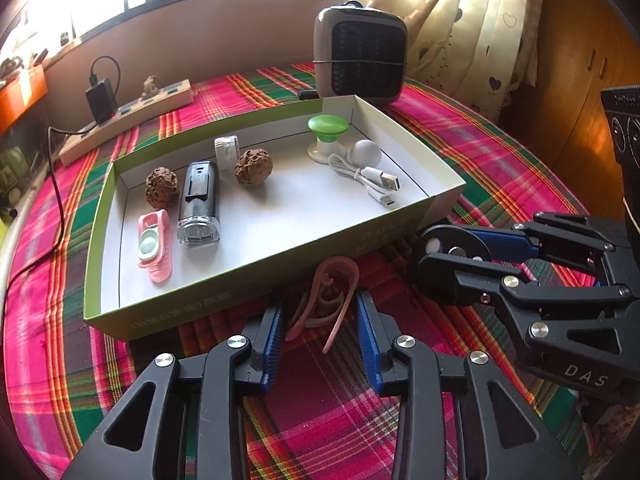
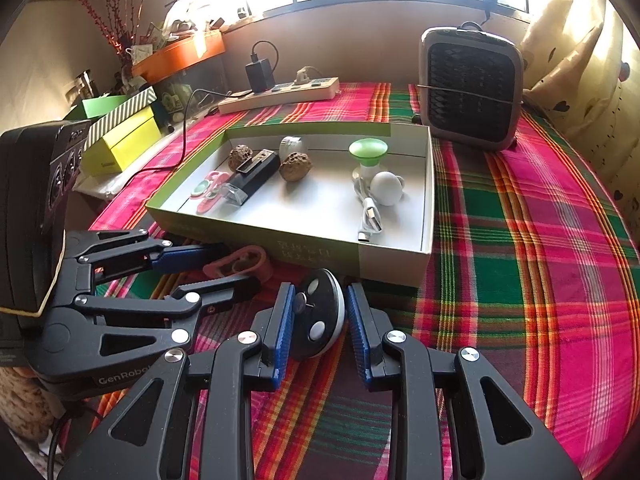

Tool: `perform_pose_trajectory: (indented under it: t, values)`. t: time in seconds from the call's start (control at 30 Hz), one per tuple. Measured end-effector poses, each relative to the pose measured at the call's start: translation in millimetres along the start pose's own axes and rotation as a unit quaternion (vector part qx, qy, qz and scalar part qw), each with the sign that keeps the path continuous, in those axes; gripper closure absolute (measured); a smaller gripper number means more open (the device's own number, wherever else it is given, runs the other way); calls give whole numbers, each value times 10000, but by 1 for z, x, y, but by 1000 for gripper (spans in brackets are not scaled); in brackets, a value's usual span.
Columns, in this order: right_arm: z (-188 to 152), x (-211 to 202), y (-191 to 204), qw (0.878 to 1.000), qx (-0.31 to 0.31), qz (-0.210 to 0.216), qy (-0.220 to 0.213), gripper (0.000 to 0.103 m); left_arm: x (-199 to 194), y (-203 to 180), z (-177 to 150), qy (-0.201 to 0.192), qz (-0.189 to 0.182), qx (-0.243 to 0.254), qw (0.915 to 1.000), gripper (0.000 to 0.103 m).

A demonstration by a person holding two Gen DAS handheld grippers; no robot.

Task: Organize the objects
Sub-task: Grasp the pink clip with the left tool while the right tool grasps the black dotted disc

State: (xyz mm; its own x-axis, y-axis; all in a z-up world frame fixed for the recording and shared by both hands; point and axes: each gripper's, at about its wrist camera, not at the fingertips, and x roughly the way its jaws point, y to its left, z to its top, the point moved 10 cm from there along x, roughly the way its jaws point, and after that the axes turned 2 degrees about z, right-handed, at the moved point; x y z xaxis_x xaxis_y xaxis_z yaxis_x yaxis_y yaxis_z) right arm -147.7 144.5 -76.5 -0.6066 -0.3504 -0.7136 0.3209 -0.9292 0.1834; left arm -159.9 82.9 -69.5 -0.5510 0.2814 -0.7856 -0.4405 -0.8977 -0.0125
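1. Plaid cloth (image 2: 520, 280) in pink, green and orange covers the bench, and a shallow green-and-white cardboard tray (image 1: 256, 280) sits in the middle as the collecting place for small items.
2. Already lying in the tray: two walnuts (image 1: 161, 187), a black flashlight (image 1: 199, 204), a pink clip (image 1: 154, 246), a white roll (image 1: 227, 152), a green-topped knob (image 1: 327, 136), a white ball (image 1: 368, 153) and a white USB cable (image 1: 374, 182). They are spread apart on the tray floor, so each stays easy to reach.
3. Two items remain outside, both on the cloth just beside the tray's near wall: a pink rubbery strap (image 1: 326, 300) and a round black disc (image 2: 320, 314) with white spots.
4. The left hand-held gripper (image 1: 320, 328) is released, its blue pads standing either side of the strap without touching it; it looks lined up for a pinch.
5. The right hand-held gripper (image 2: 318, 320) straddles the disc, which stands on edge. The left pad seems to touch it, while a gap shows at the right pad, so I judge it not yet clenched.
6. A heater (image 2: 472, 88) and a power strip (image 2: 280, 94) stand behind the tray, well apart from the work.
7. Likely next step: close, lift over the low wall, and set both down in the bare middle.
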Motion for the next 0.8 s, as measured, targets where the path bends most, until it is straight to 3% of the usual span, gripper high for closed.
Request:
perform_pose_trajectory:
  t: [0.37,0.47,0.8]
  values:
    - [0,-2,-2,10000,22,-3,-17,75,3,-5,2,-27,162,76,9998,71]
    - [0,-2,-1,10000,23,-1,-17,75,2,-3,2,-32,172,22,9998,81]
    - [-2,-1,0,10000,25,5,2,75,2,-2,1,-38,171,-18,9998,82]
